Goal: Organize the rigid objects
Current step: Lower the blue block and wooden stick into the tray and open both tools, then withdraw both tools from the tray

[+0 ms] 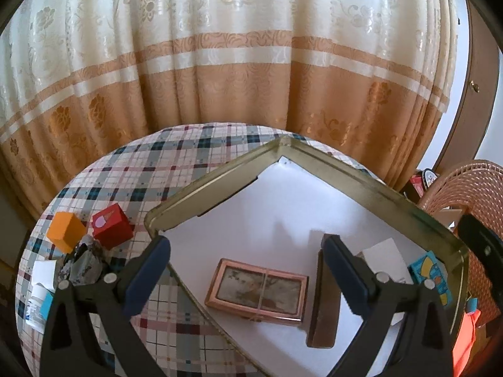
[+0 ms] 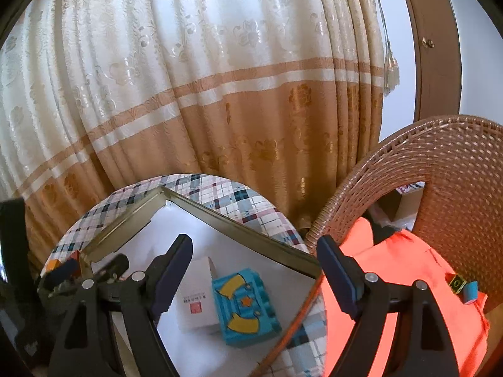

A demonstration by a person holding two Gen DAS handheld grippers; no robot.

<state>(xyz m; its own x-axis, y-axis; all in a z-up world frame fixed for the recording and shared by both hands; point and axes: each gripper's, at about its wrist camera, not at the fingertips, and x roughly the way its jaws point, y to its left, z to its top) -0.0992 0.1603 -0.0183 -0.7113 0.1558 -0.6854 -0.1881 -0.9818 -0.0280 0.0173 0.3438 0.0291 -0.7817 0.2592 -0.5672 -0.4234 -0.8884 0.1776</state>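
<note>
Meanwhile, both grippers – left gripper [image 1: 246, 259], right gripper [image 2: 254, 265] – hung spread and unladen; the pink-framed box [image 1: 257, 295] lay between the left jaws, the blue box [image 2: 245, 308] between the right.

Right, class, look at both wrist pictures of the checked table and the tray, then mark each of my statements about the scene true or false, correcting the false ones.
1. The left gripper is open and holds nothing. True.
2. The red box lies inside the tray. False: it sits on the checked cloth outside the tray, next to the orange box.
3. The blue box lies in the tray beside the white box. True.
4. The right gripper is shut on the blue box. False: it is open, and no finger touches the box.
5. The framed picture lies flat in the tray. True.
</note>
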